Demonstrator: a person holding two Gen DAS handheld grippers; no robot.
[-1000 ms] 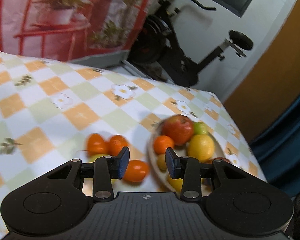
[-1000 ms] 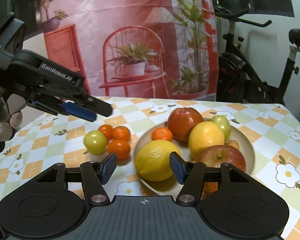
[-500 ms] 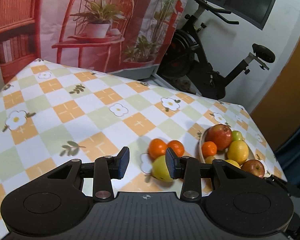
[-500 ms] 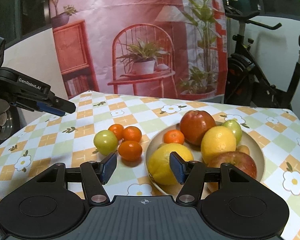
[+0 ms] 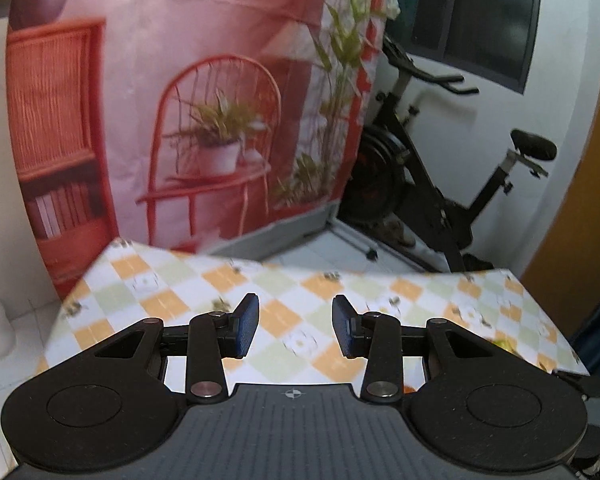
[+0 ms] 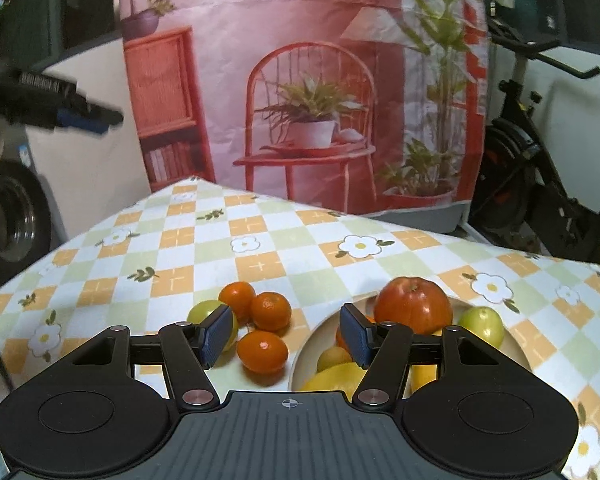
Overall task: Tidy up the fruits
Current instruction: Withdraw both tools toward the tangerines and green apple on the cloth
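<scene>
Since a second ago our left tongs [image 5: 296,326] have lifted away from the fruit: their view then sat right over the oranges and plate, now it shows mostly bare checkered desk [image 5: 292,280] and the far backdrop [image 5: 204,80]. Jaws part-open, nothing between them. From the right view they hang blurred at upper left, well apart from the fruit.

Right tongs [image 6: 287,334] also pulled back a little; jaws moderately open, empty.

Fruit, right view: three oranges [image 6: 271,311] and a green fruit [image 6: 202,312] clustered on the desk just left of the plate [image 6: 518,346]. On the plate: red apple [image 6: 413,305] at the far side, green fruit [image 6: 482,325] to its right, yellow lemons [image 6: 334,376] nearer, partly hidden by our right tongs.
</scene>
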